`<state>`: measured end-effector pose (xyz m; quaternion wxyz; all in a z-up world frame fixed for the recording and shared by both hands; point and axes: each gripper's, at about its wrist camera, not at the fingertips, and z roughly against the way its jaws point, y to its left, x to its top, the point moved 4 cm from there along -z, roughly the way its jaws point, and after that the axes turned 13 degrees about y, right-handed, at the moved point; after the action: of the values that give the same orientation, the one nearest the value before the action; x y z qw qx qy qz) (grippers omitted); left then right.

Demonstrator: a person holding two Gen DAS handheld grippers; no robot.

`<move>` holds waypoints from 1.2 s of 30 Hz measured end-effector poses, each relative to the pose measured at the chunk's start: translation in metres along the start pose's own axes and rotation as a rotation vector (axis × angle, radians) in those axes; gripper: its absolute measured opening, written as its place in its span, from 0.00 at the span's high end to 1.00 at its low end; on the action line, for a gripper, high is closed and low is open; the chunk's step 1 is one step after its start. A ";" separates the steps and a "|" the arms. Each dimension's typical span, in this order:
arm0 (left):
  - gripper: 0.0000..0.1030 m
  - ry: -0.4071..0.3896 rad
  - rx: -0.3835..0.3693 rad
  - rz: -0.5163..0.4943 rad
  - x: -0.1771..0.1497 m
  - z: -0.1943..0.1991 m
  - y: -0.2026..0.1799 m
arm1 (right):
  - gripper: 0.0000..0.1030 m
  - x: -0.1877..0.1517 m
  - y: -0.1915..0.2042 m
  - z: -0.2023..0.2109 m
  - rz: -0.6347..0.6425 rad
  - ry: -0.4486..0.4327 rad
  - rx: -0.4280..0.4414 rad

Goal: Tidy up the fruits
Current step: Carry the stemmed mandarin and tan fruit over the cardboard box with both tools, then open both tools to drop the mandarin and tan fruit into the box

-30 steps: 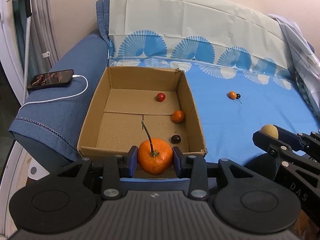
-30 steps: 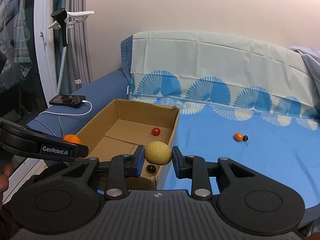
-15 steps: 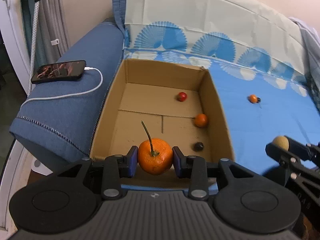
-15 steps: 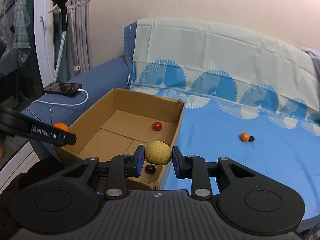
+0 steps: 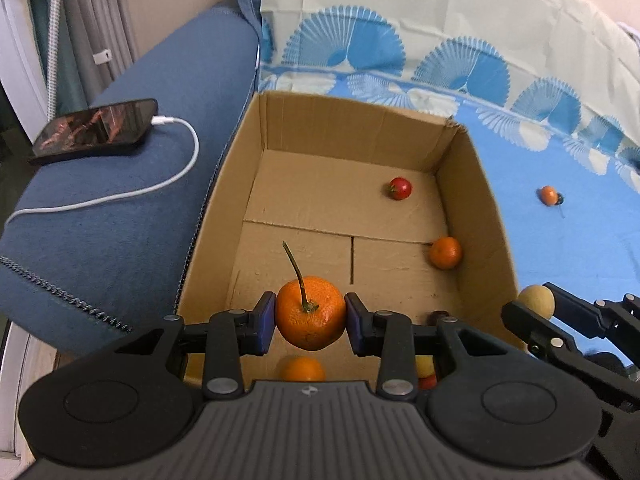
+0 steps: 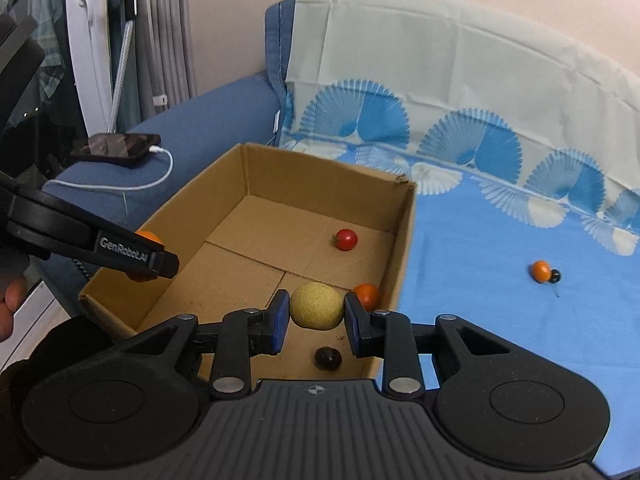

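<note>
Two grippers over the cardboard box (image 5: 224,184): left gripper (image 5: 310,322), jaws clamped on a dimpled stemmed mandarin (image 5: 310,318); right gripper (image 6: 316,317), jaws pinched on a rough, pale yellow round fruit (image 6: 317,306). On the box's flat creased floor: one glossy red tomato (image 6: 346,239), one small orange (image 6: 367,295), one dark cherry (image 6: 327,357). Two more tiny fruits (image 6: 544,271) sit out on the blue fan-print sheet (image 6: 500,300) covering the sofa, a charging phone (image 5: 96,130) on the denim-blue armrest (image 5: 120,184)

Both grippers nearer — now over cardboard box (image 5: 476,184) | more fruit visible inside
</note>
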<state>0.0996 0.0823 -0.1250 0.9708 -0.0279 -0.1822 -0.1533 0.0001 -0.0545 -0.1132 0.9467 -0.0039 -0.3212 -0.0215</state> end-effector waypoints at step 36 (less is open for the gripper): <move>0.00 0.035 0.088 -0.070 0.009 -0.064 -0.002 | 0.18 0.000 0.012 -0.067 0.115 0.096 -0.039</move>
<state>0.1286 0.0707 -0.1812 0.9682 0.0236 -0.1726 -0.1793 0.0414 -0.0443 -0.1661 0.9605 -0.0399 -0.2741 0.0266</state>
